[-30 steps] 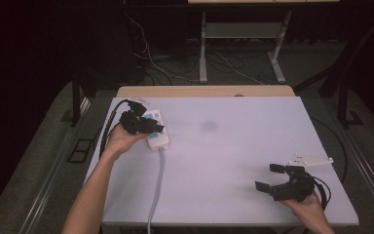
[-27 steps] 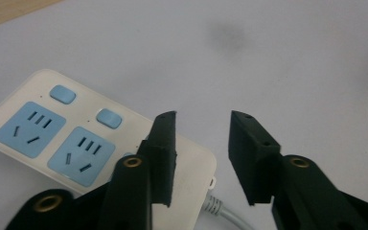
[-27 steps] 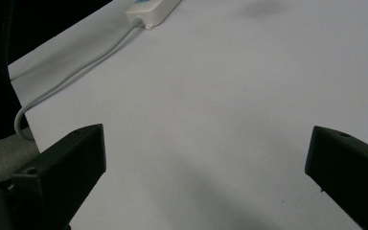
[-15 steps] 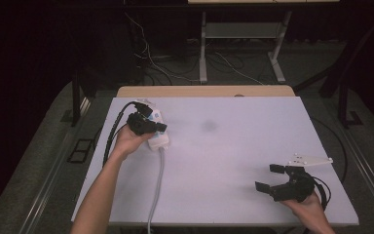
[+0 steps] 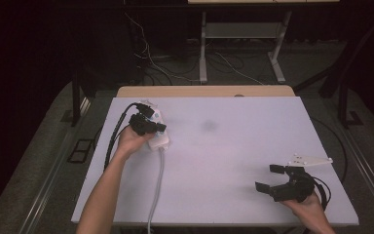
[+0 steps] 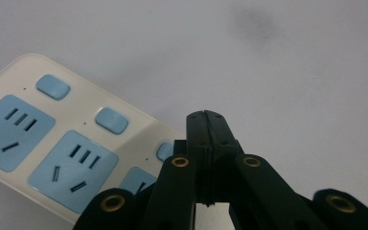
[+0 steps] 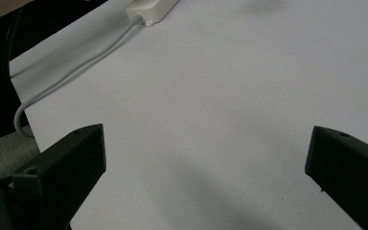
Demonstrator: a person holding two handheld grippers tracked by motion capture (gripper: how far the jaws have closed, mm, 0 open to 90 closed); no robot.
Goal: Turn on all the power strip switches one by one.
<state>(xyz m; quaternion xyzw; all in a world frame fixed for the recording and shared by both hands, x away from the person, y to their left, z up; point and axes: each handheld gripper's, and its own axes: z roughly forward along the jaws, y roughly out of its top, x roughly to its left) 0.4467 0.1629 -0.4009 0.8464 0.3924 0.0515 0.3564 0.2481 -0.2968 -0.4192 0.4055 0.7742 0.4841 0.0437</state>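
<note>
A white power strip (image 5: 158,140) with pale blue sockets (image 6: 64,170) and blue switches lies at the table's left side. Its grey cable (image 5: 158,181) runs toward the near edge. My left gripper (image 5: 161,127) hovers just over the strip, pointing down at the row of switches. In the left gripper view, its jaws (image 6: 206,117) are pressed together with nothing between them, right beside a blue switch (image 6: 164,150). My right gripper (image 5: 268,178) rests near the front right corner, open and holding nothing. In the right gripper view, the strip's end (image 7: 152,8) lies far ahead of the wide jaws (image 7: 208,153).
The white table (image 5: 233,161) has a faint dark smudge (image 5: 208,126) near its middle. A wooden board edge (image 5: 204,91) lies behind it. Cables and a metal stand are on the dark floor beyond. A black cable (image 5: 114,134) trails from the left gripper.
The left hand has sunk slightly over the power strip and sits a little closer to it. The right hand and gripper have stayed where they were.
</note>
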